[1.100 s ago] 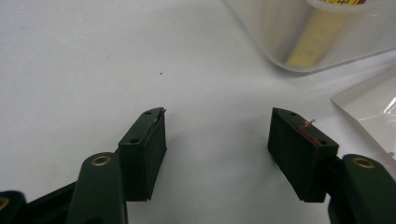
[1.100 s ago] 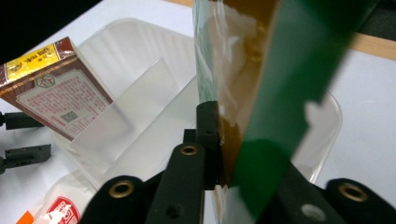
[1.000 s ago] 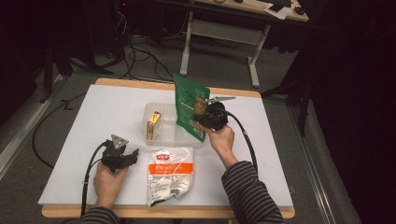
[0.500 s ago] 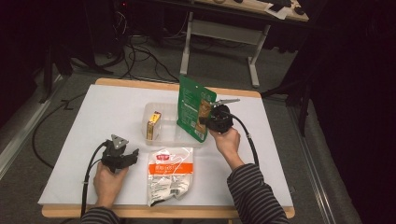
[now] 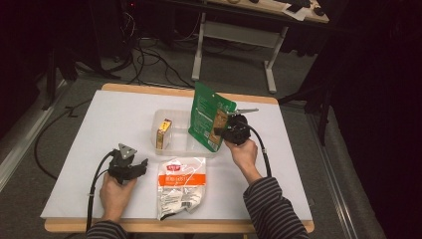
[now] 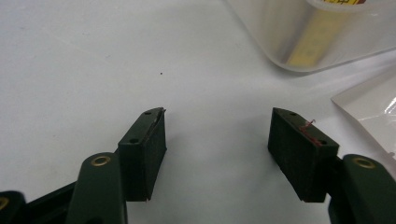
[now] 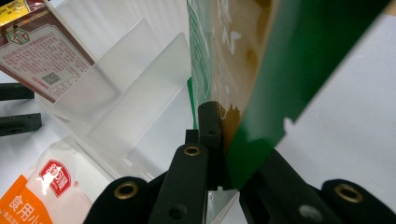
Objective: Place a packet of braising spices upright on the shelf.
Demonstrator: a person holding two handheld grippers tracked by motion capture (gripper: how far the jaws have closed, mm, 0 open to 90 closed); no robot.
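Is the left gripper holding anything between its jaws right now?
No, the left gripper has its black jaws standing apart over the bare white table cover, with nothing between them.

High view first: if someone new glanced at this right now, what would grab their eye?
Probably the green pouch, held upright over the right end of the clear plastic bin with the right gripper shut on its edge. Next, the orange-and-white packet lying flat near the table's front edge, just in front of the bin. The left gripper rests open on the white table to the packet's left.
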